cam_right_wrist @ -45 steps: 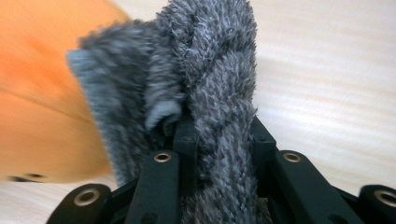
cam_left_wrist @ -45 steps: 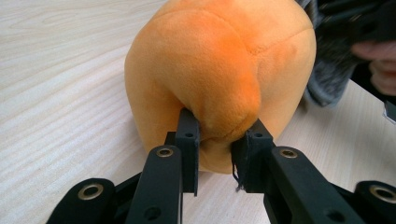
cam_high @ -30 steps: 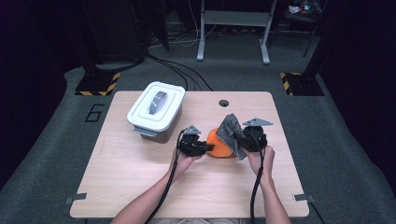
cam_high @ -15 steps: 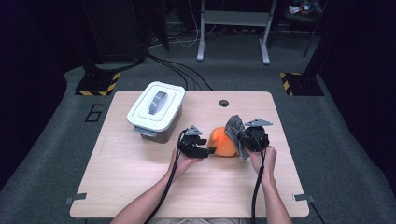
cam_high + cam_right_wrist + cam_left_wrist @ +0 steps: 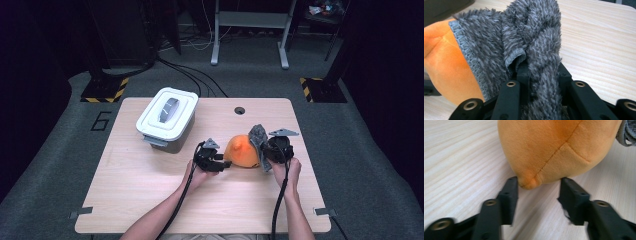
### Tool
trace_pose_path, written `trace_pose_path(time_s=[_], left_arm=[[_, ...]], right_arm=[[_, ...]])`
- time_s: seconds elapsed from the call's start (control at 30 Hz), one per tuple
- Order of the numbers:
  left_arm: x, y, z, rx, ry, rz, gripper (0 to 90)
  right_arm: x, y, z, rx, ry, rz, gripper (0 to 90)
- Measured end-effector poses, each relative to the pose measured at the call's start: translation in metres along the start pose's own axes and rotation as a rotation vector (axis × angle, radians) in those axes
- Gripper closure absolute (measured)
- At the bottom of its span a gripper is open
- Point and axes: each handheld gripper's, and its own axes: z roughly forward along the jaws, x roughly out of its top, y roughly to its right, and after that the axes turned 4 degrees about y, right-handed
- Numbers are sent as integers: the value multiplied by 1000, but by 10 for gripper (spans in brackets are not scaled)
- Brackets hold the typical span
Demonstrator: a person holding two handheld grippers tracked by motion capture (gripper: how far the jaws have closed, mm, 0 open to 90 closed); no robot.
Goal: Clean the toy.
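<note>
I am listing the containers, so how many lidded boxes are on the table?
1. The white lidded box stands on the table's far left part, apart from the orange plush toy. None seems hidden.

Table brightly lit, surroundings dark; gripper views blurred at bottom.

On the worktop [image 5: 150, 200] an orange plush toy [image 5: 241, 151] lies between two claws. The left claw [image 5: 222, 162] sits at the toy's left side. The right claw [image 5: 264, 150] grips a grey cloth [image 5: 258, 137] draped against the toy's right side. A white lidded box [image 5: 166, 119] stands farther back on the left.
</note>
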Motion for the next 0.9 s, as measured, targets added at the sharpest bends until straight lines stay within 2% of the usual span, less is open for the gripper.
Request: trace_pose_path(time_s=[0.1,0.23,0.43,0.57,0.7,0.8,0.9], left_arm=[[0,1,-1,-3,36,6,727],[4,4,-3,5,41,50,811],[16,10,-15,29,68,101,831],[31,14,-33,52,88,155,837],[47,19,-46,77,68,239,840],[49,20,-45,77,59,257,839],[50,21,-42,64,62,247,839]], right_arm=[[-2,1,-1,-1,5,7,714],[-2,4,-3,-7,17,15,715],[0,8,-9,-13,30,28,715],[-2,9,-8,-3,22,42,715],[-5,6,-1,25,8,63,714],[-8,7,5,38,-1,71,714],[-9,11,3,30,0,91,714]])
